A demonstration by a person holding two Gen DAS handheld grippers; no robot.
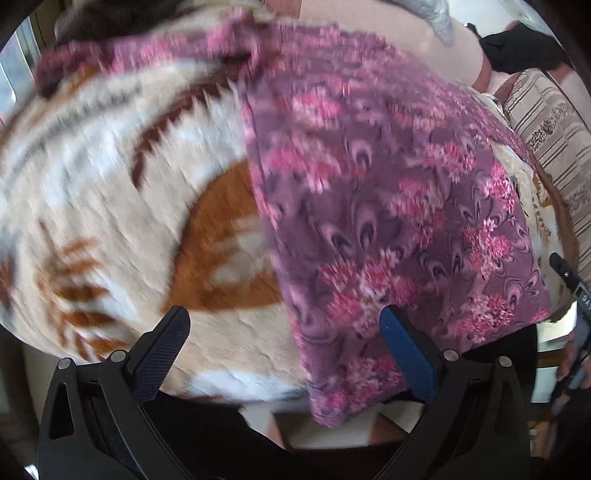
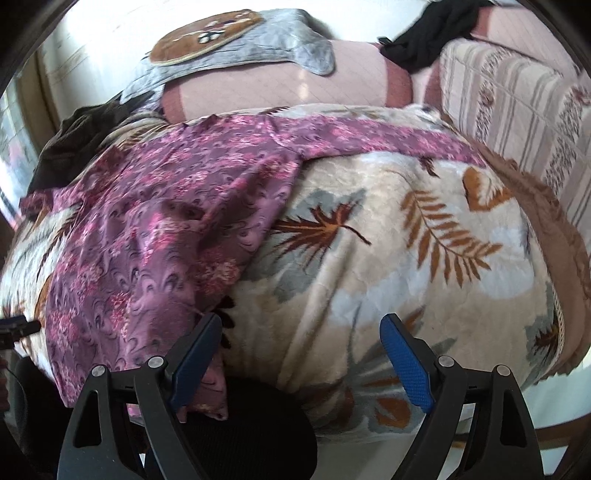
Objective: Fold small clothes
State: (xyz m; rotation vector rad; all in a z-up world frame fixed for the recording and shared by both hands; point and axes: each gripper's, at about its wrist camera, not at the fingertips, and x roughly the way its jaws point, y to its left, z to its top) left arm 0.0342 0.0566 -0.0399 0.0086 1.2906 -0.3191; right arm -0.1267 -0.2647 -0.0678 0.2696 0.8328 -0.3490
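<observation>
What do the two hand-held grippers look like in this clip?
Both match: the left hand-held gripper and right hand-held gripper have black angular finger arms with triangular cut-outs and silver pivot pins. The inner pads are blue with a fine dimpled texture. No cables or sleeves show on either.

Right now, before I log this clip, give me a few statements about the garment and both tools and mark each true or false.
1. The purple floral garment lies spread on a leaf-patterned blanket. True.
2. The left tool is clamped shut on the garment. False: its jaws stand wide apart, holding nothing.
3. The right tool is open. True.
4. The garment is already folded into a small neat square. False: it lies loosely spread, one part stretching across the blanket's far side.
5. A dark piece of clothing lies on the sofa behind. True.
</observation>
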